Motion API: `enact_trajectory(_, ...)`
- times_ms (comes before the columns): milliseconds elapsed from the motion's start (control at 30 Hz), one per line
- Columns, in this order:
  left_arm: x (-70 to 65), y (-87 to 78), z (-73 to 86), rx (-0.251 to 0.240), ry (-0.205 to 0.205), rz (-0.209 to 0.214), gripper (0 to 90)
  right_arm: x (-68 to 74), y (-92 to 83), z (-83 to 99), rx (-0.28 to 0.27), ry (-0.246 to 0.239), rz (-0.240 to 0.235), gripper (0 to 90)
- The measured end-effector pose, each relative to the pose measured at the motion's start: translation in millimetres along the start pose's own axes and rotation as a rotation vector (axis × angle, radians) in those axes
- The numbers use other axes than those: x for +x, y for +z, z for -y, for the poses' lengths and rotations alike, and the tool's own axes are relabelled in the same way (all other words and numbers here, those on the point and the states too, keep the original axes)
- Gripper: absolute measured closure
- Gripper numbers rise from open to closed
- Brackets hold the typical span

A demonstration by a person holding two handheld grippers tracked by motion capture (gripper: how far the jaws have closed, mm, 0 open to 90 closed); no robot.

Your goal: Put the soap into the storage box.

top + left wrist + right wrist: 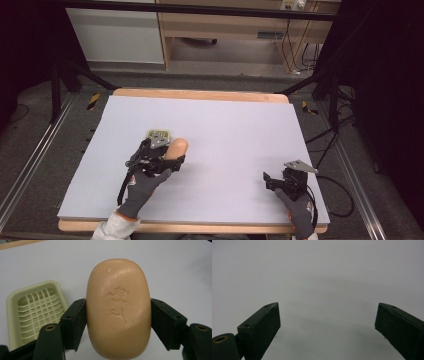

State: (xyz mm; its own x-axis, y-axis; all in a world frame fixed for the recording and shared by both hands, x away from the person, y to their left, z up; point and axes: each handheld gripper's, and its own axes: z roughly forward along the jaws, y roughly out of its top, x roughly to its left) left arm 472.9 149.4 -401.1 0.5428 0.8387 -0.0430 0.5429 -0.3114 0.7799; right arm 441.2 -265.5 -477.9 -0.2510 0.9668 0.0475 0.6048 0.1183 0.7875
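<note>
1. Left tool (118,312): clenched on the soap bar (118,307). Both jaws press flat on the bar's long sides, about mid-length.
2. Soap: tan, oval, stamped mark on the top face. In the left gripper view it points away from the camera and the far end sticks out well past the jaw tips.
3. High view: left tool (170,160) sits at the left-centre of the surface (230,135), and the soap (176,148) pokes out ahead of it. Can't tell from any view whether the bar is lifted or touching the surface.
4. Soap dish (35,312): pale green, grid bottom, empty, lying flat on the surface. In the left gripper view it is just beside the soap, on the left, with part of its near corner behind the left jaw. In the high view the dish (159,134) is just beyond the left tool, partly covered by it.
5. Right tool (327,322): released, jaws wide apart, nothing between them, plain surface below.
6. High view: right tool (272,182) is near the right front corner of the surface, well apart from the soap and dish, held by a gloved hand (300,207).
</note>
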Motion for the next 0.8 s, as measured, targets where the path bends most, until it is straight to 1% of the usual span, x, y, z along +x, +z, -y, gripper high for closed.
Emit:
enact_trajectory(200,8.4,-2.2,0.1,-0.007,-0.022,-0.023,31.4,0.0,0.0,0.0,-0.002,-0.001,0.000,6.5)
enact_trajectory(300,10.7,-3.2,-0.1,-0.007,-0.024,-0.030,31.5,0.1,0.0,0.0,0.000,0.000,0.000,6.6)
enact_trajectory(333,13.4,-4.2,-0.2,-0.011,-0.031,-0.040,31.5,0.1,0.0,0.0,0.000,0.000,-0.001,6.5)
enact_trajectory(467,17.7,-4.7,-0.1,-0.011,-0.035,-0.057,31.5,0.3,0.0,-0.1,-0.001,0.002,-0.002,6.5)
enact_trajectory(567,20.4,-4.7,0.0,-0.009,-0.038,-0.068,31.5,-0.1,0.1,0.0,-0.003,-0.007,0.000,6.5)
enact_trajectory(800,27.1,-5.1,-1.2,-0.016,-0.050,-0.086,31.5,0.2,-0.1,-0.2,-0.008,-0.008,0.001,6.5)
